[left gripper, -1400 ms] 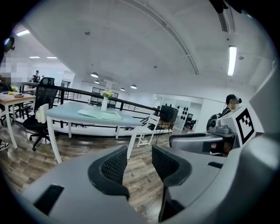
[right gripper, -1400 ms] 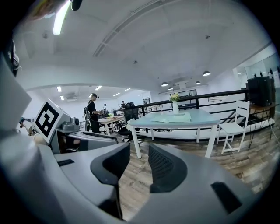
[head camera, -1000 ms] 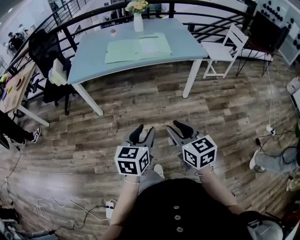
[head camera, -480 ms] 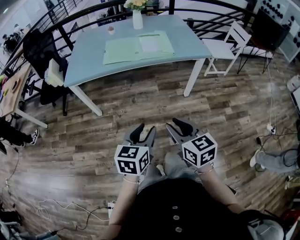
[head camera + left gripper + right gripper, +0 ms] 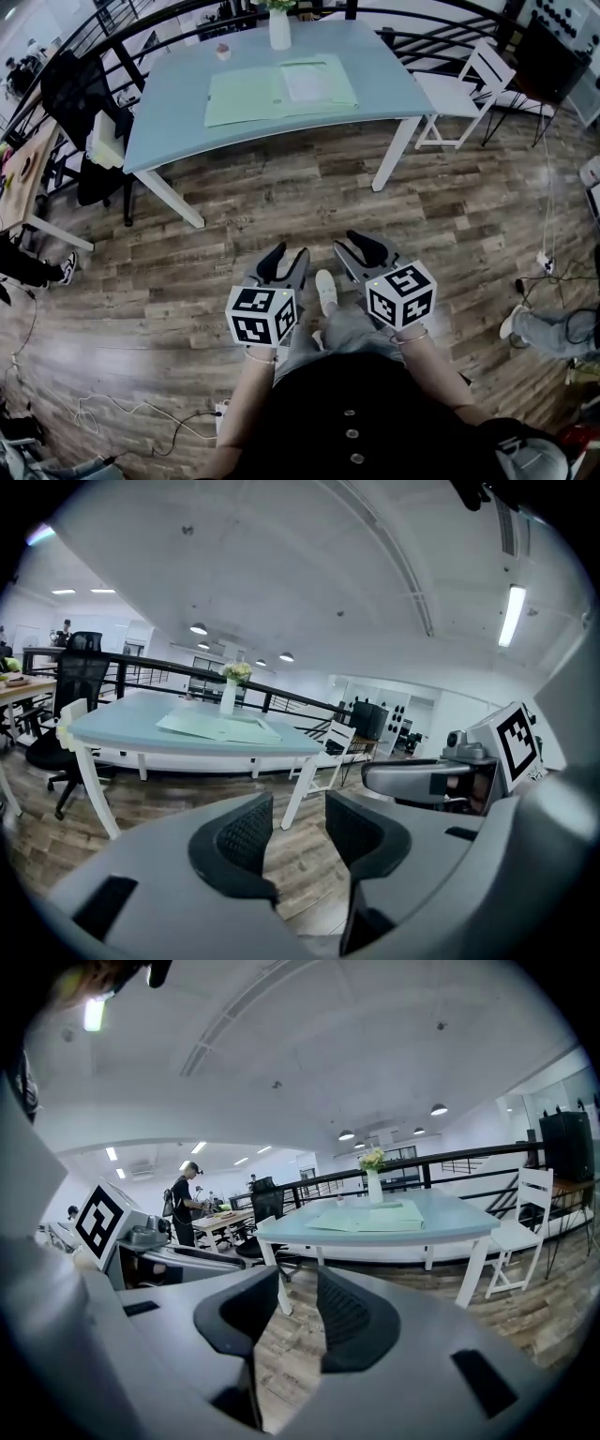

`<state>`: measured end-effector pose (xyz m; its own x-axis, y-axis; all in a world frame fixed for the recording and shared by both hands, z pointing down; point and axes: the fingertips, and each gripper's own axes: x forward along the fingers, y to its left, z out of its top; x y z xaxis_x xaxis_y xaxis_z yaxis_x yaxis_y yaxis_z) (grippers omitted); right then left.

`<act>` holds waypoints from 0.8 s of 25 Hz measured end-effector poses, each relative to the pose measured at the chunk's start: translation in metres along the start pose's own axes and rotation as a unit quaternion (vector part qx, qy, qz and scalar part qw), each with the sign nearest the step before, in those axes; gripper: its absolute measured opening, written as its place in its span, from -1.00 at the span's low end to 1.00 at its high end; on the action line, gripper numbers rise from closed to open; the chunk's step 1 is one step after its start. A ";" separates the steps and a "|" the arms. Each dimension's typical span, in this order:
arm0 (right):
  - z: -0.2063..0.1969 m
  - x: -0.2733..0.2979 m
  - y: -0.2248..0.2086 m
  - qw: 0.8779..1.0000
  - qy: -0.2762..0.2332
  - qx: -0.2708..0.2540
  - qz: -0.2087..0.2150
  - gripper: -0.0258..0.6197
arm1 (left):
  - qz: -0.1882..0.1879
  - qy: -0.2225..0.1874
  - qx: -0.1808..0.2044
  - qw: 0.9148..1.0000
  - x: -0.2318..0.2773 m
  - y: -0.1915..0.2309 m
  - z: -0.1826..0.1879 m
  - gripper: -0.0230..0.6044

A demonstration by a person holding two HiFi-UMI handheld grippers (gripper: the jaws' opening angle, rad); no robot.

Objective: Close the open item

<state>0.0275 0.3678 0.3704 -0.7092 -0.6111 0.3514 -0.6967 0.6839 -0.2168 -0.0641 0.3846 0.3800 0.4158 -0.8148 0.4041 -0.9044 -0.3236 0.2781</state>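
Observation:
A pale green folder (image 5: 281, 89) lies open and flat on the light blue table (image 5: 169, 122), far ahead of both grippers. A white vase (image 5: 279, 28) stands behind it. My left gripper (image 5: 286, 262) and right gripper (image 5: 361, 251) hang side by side over the wooden floor, close to the person's body. Both stand open with nothing between the jaws. The left gripper view shows its open jaws (image 5: 298, 832) with the folder (image 5: 220, 727) distant on the table. In the right gripper view, the open jaws (image 5: 298, 1312) likewise face the folder (image 5: 375, 1218).
A white folding chair (image 5: 464, 89) stands right of the table and a black office chair (image 5: 80, 103) left of it. A wooden desk (image 5: 23, 178) sits at far left. Cables and a power strip (image 5: 222, 417) lie on the floor. Another person's leg (image 5: 539, 328) is at right.
The table has drawn a little nearer in the head view. The person's white shoe has stepped forward between the grippers. Both grippers keep the same opening.

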 end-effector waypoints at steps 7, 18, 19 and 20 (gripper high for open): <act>0.026 0.056 -0.036 1.000 0.004 -0.001 0.015 -0.53 | 0.009 0.007 0.000 1.000 0.048 0.035 0.030 -0.37; 0.078 0.132 -0.106 0.999 -0.003 -0.008 0.037 -0.53 | 0.038 -0.010 -0.006 0.999 0.128 0.085 0.093 -0.37; 0.082 0.138 -0.112 0.999 -0.003 -0.009 0.039 -0.53 | 0.041 -0.012 -0.007 0.999 0.135 0.088 0.098 -0.37; 0.085 0.144 -0.119 0.999 -0.003 -0.011 0.041 -0.53 | 0.044 -0.014 -0.009 0.999 0.142 0.092 0.102 -0.37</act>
<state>-0.0009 0.1642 0.3693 -0.7649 -0.5548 0.3273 -0.6334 0.7403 -0.2253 -0.0979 0.1898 0.3737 0.3318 -0.8529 0.4030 -0.9354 -0.2422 0.2575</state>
